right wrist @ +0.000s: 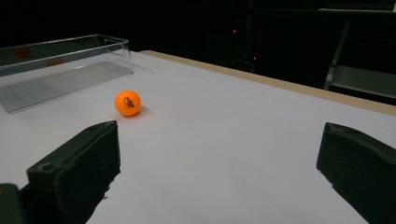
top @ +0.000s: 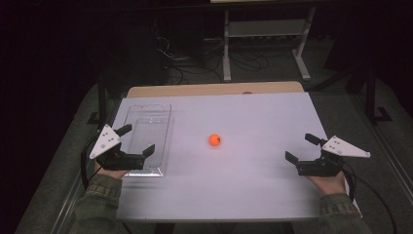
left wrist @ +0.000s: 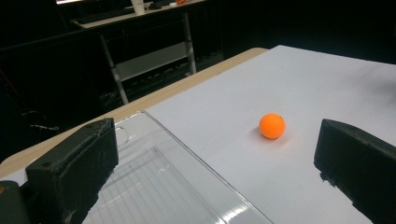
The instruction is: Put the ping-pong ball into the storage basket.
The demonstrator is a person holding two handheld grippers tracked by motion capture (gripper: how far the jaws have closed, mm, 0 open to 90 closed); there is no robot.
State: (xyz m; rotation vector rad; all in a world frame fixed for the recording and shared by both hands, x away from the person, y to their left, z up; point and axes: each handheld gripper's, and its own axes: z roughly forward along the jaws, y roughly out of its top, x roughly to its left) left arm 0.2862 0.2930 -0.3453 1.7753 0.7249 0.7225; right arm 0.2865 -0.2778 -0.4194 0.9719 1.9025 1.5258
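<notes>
An orange ball (top: 215, 140) sits alone on the white desk (top: 253, 185), near the middle and slightly toward the left edge, just beside the clear plastic tray (top: 166, 127) that lies along that left edge; ball and tray are apart, not touching. The left gripper (top: 137, 139) hovers over the near end of the tray with its jaws spread wide and nothing between them; the right gripper (top: 302, 147) rests near the right edge, jaws likewise spread and empty, well apart from the ball.

The ball looks like a table-tennis ball, so probably very light, hollow, smooth and stiff; it would roll at the slightest nudge and could squirt out of a lopsided pinch, and a hard squeeze might dent it. The safest hold seems to be across its widest part, one jaw on each side at mid-height, closing gently and evenly; approaching from above should keep either jaw from knocking it first.
</notes>
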